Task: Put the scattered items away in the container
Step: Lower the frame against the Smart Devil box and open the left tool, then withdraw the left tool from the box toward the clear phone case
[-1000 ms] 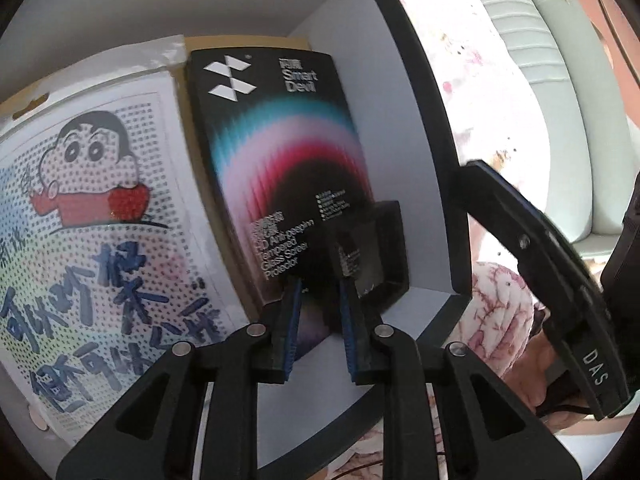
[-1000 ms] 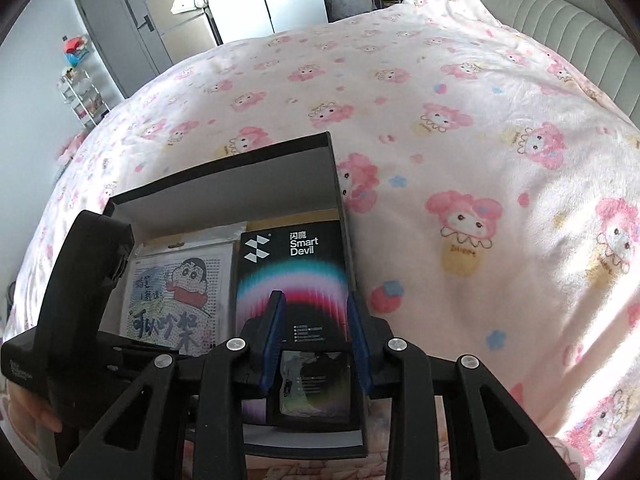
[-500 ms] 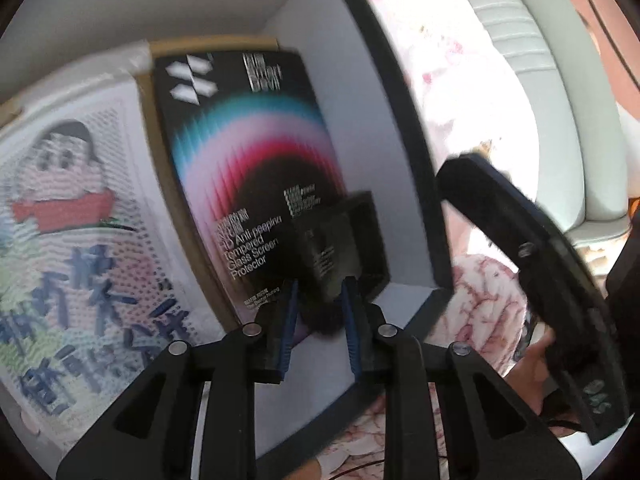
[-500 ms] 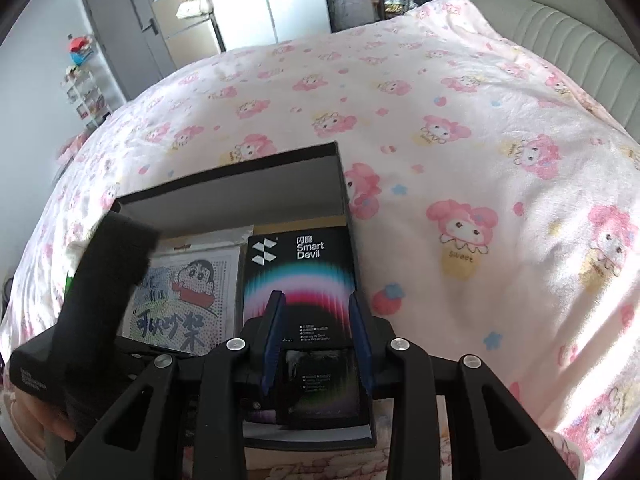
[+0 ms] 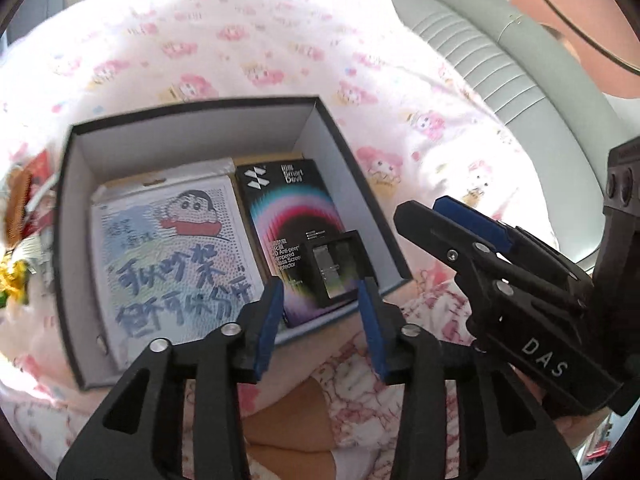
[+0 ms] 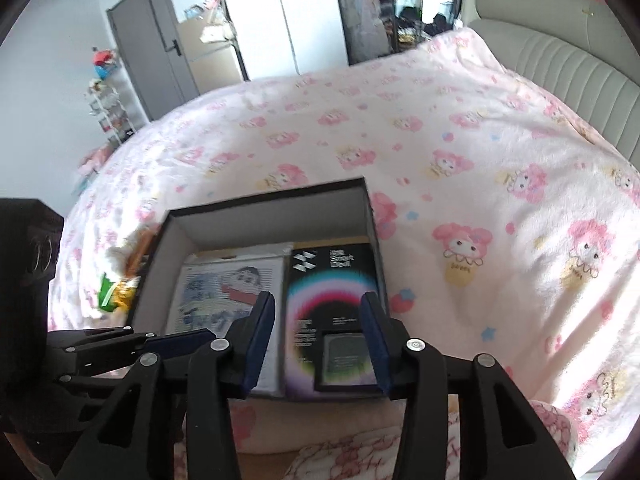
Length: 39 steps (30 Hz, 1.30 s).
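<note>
Pink cartoon-print blanket (image 6: 460, 128); grey padded headboard (image 6: 560, 64); grey door (image 6: 148, 40)

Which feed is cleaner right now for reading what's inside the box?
Left wrist view: the dark-rimmed cardboard box is fairly sharp, the black Smart Devil screen protector pack readable, bedspread overexposed. Right wrist view: motion blur smears the same pack and the cartoon bead-art sheet.

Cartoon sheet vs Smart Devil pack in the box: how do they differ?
The cartoon sheet is pale, wide and on the box's left; the Smart Devil pack is black, narrower and on the right. Only the pack carries a small black case on top. Both lie flat inside the box.
</note>
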Each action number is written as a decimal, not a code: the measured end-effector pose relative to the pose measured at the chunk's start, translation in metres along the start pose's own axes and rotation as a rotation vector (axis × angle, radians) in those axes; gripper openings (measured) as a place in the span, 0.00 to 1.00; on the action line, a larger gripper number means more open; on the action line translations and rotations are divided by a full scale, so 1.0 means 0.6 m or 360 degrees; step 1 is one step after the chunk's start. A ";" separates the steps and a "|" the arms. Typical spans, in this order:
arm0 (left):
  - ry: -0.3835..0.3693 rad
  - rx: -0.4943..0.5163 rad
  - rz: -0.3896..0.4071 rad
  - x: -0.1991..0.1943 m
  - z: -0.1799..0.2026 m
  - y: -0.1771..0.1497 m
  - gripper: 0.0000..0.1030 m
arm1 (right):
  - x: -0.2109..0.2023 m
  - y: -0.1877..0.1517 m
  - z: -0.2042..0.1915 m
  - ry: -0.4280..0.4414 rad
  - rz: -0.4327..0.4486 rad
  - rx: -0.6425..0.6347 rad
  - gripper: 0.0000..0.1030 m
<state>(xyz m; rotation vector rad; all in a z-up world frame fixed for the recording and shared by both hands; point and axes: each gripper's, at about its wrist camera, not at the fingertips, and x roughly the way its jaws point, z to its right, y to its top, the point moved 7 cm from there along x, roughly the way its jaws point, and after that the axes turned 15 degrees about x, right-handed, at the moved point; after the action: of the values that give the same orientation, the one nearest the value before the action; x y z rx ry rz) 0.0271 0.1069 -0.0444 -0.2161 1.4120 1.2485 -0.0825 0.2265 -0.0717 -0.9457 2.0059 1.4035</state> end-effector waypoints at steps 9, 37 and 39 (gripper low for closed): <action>0.0113 -0.0055 0.0149 0.063 -0.025 0.099 0.39 | -0.059 -0.003 -0.049 0.0061 0.0095 -0.0101 0.40; 0.0622 -0.0575 0.0220 -0.097 -0.433 -0.082 0.40 | 0.099 -0.096 -0.411 0.0500 -0.0338 -0.0485 0.41; 0.0611 -0.0624 0.0198 -0.089 -0.465 -0.095 0.39 | 0.123 -0.098 -0.419 0.0483 -0.0380 -0.0488 0.41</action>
<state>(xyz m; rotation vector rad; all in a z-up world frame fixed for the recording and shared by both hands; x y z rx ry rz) -0.0838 -0.1546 -0.1023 -0.6741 1.5055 1.6459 -0.0873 -0.0421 -0.0762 -1.5604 1.8301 1.5295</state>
